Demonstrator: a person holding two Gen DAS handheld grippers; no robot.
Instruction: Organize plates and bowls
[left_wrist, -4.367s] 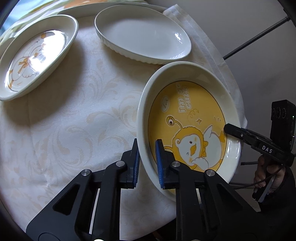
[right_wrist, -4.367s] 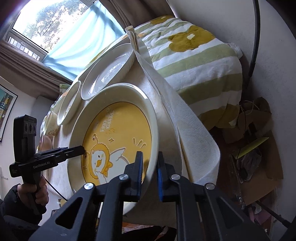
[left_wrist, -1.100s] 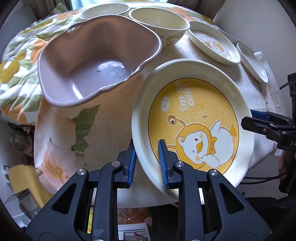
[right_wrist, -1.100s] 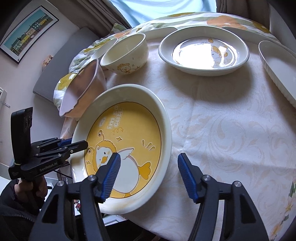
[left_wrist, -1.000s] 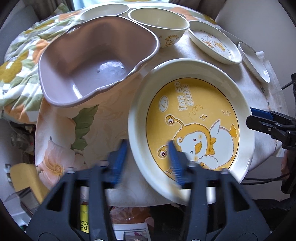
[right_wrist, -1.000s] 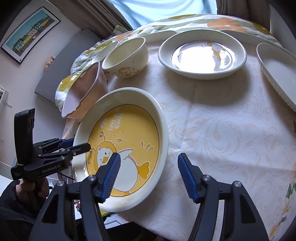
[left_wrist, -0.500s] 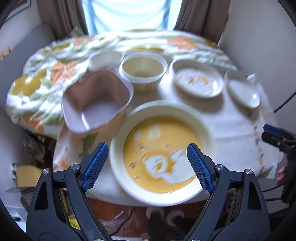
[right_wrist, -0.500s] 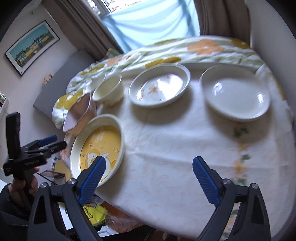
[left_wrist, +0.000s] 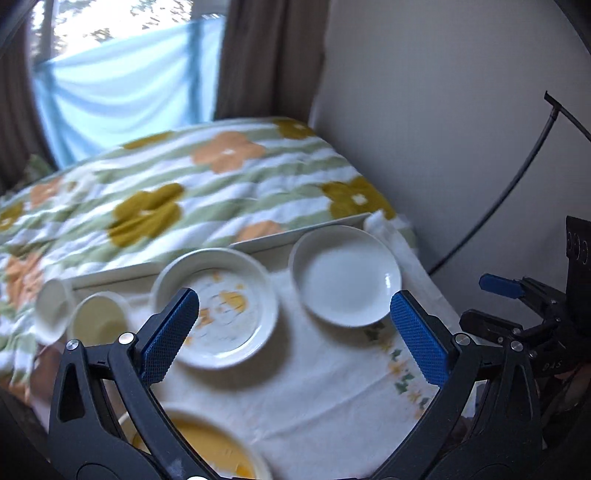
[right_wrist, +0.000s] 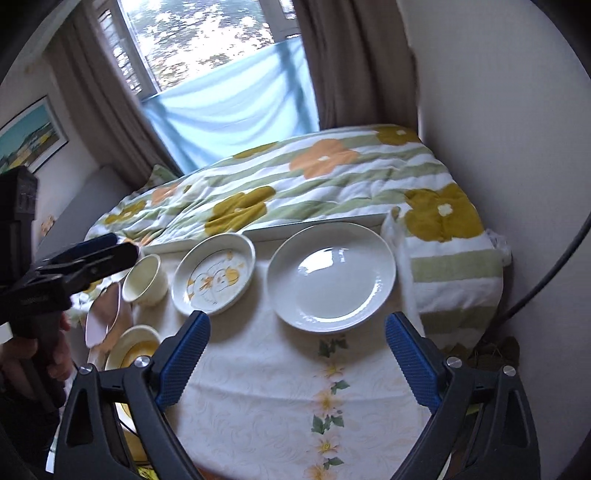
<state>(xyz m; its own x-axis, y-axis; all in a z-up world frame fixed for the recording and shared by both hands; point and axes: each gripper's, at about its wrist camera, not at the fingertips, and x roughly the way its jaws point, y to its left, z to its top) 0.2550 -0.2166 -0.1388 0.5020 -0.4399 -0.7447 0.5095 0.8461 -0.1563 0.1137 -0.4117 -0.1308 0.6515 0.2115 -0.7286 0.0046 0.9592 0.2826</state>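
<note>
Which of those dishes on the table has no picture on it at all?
The plain white plate on the right, nearest the wall. The dish beside it carries an orange cartoon drawing, and the plate at the table's near-left edge has a yellow centre.

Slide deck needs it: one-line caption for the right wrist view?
Open right gripper above the tablecloth, facing a plain white plate and duck-print dish.

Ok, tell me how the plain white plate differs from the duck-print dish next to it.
The plain white plate has no picture; the duck-print dish shows a yellow-and-orange cartoon inside. The plate looks wider and shallower with a gently sloping rim, while the dish looks smaller with a steeper, upright wall. The plate sits nearer the wall side of the table, the dish nearer the cream cup. Both are white, empty, upright and resting on the tablecloth, apart from each other.
</note>
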